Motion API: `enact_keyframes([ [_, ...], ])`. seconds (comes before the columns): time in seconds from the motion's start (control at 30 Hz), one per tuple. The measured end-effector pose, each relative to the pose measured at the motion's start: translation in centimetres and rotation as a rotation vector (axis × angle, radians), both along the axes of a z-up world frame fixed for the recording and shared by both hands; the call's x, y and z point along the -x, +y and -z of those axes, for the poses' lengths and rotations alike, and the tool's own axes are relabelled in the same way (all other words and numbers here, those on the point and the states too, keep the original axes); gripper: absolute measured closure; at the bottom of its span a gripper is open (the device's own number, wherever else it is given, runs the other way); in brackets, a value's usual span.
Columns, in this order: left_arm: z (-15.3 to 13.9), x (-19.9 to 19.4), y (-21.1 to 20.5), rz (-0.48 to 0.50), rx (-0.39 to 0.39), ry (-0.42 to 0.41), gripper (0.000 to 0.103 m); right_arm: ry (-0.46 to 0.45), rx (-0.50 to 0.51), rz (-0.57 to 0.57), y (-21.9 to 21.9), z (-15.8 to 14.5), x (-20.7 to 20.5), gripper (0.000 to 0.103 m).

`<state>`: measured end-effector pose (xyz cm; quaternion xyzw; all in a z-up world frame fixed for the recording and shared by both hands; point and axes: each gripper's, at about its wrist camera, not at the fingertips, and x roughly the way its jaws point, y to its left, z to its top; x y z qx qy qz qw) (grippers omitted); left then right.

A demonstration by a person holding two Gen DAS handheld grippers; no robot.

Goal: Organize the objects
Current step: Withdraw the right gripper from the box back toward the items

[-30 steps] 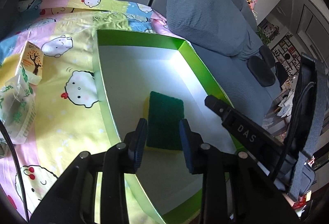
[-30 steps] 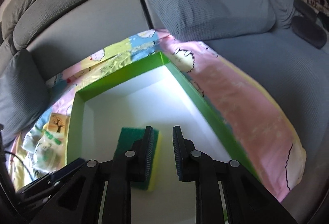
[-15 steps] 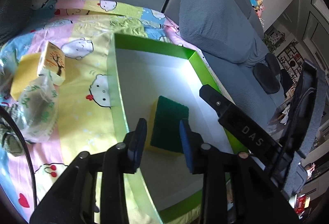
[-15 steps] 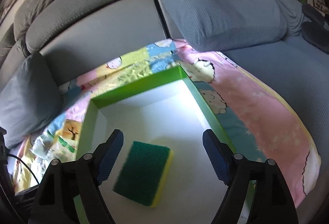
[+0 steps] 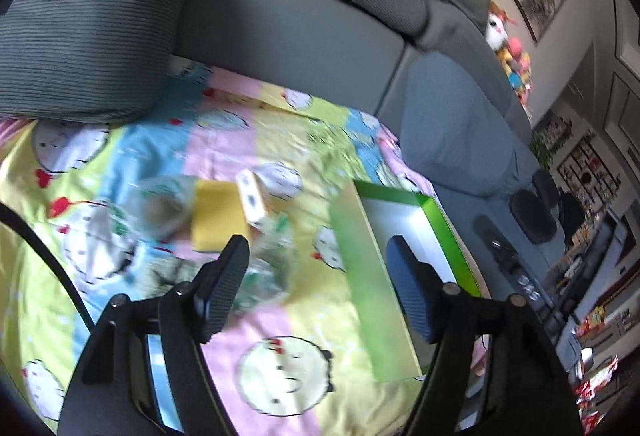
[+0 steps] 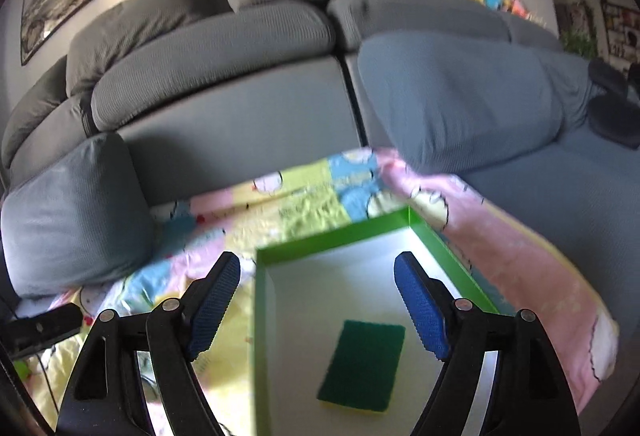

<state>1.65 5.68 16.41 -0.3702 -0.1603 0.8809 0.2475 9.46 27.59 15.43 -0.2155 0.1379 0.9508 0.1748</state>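
A green-topped yellow sponge (image 6: 362, 364) lies flat on the white floor of the green box (image 6: 332, 240). My right gripper (image 6: 316, 302) hangs above and short of it, open and empty. My left gripper (image 5: 318, 288) hovers over the cartoon blanket, left of the green box (image 5: 360, 256). Its jaws are opening and the pads press on nothing. Ahead of it lie a yellow sponge (image 5: 218, 216), a small white carton (image 5: 252, 200) and a crumpled clear bag (image 5: 272, 260), all blurred.
A grey corner sofa (image 6: 240, 108) carries the patchwork blanket (image 5: 224, 148). One loose grey cushion (image 5: 80, 32) lies at the blanket's left, another (image 6: 460, 100) to the right of the box. A black cable (image 5: 52, 268) crosses the blanket at left. The right gripper's black body (image 5: 516, 272) shows beyond the box.
My left gripper swung left from over the box to the pile on the blanket, and its jaws widened. My right jaws spread wide and drew back and up from the green sponge.
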Motion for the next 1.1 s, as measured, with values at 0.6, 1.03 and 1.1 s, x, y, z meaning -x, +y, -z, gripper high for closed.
enact_keyframes([
  [0.6, -9.2, -1.6, -12.4, -0.145, -0.018, 0.091, 0.019, 0.171, -0.085, -0.194, -15.1, -23.0, -0.8, 0.013],
  [1.03, 1.1, 1.3, -11.1, -0.268, 0.127, -0.092, 0.018, -0.158, 0.058, -0.352, -15.8, -5.2, 6.2, 0.013],
  [1.1, 3.1, 1.8, -11.4, -0.279, 0.123, -0.143, 0.018, -0.215, 0.111, -0.35, -15.2, -1.4, 7.7, 0.022],
])
